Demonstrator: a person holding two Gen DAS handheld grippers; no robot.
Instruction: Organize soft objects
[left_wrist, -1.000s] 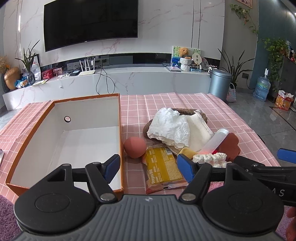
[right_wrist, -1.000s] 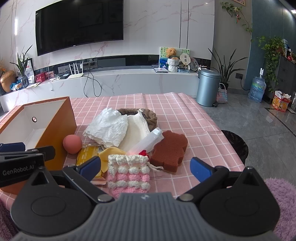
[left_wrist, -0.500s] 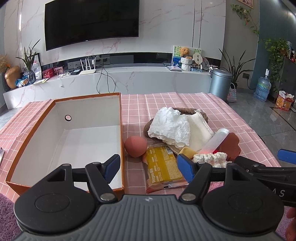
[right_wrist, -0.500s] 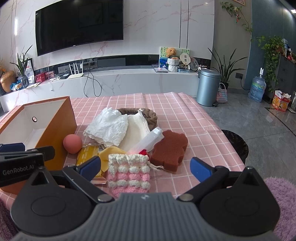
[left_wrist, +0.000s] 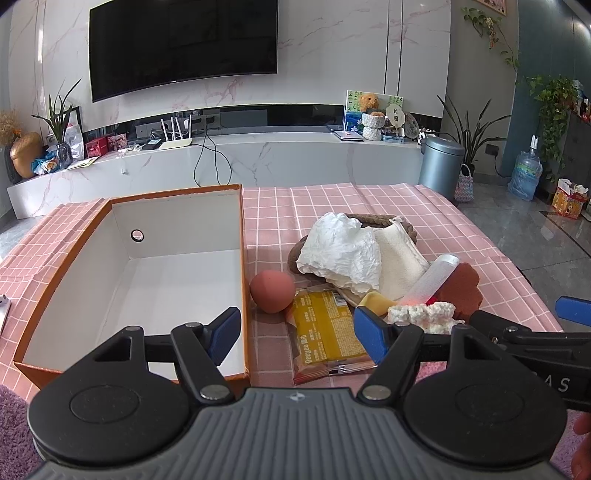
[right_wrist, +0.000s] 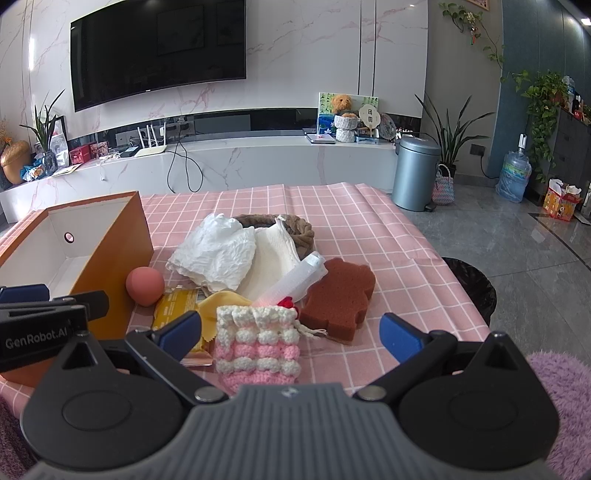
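Observation:
An open orange box (left_wrist: 242, 258) with a white inside stands on the left of the pink checked table; it also shows in the right wrist view (right_wrist: 122, 254). Beside it lie a pink ball (left_wrist: 272, 291), a yellow snack packet (left_wrist: 327, 328), crumpled white paper (left_wrist: 341, 254), a white cloth (right_wrist: 275, 254), a brown sponge (right_wrist: 338, 293), a clear tube (right_wrist: 293, 282) and a pink-and-white knitted pouch (right_wrist: 256, 345). My left gripper (left_wrist: 297, 334) is open and empty, near the box's front right corner. My right gripper (right_wrist: 290, 334) is open and empty, just before the pouch.
A brown woven basket (right_wrist: 301, 230) lies under the cloths. A yellow cloth (right_wrist: 225, 301) sits by the packet. The table's right edge (right_wrist: 448, 277) drops to a black bin (right_wrist: 471, 286). A purple rug (right_wrist: 561, 387) lies at the near right.

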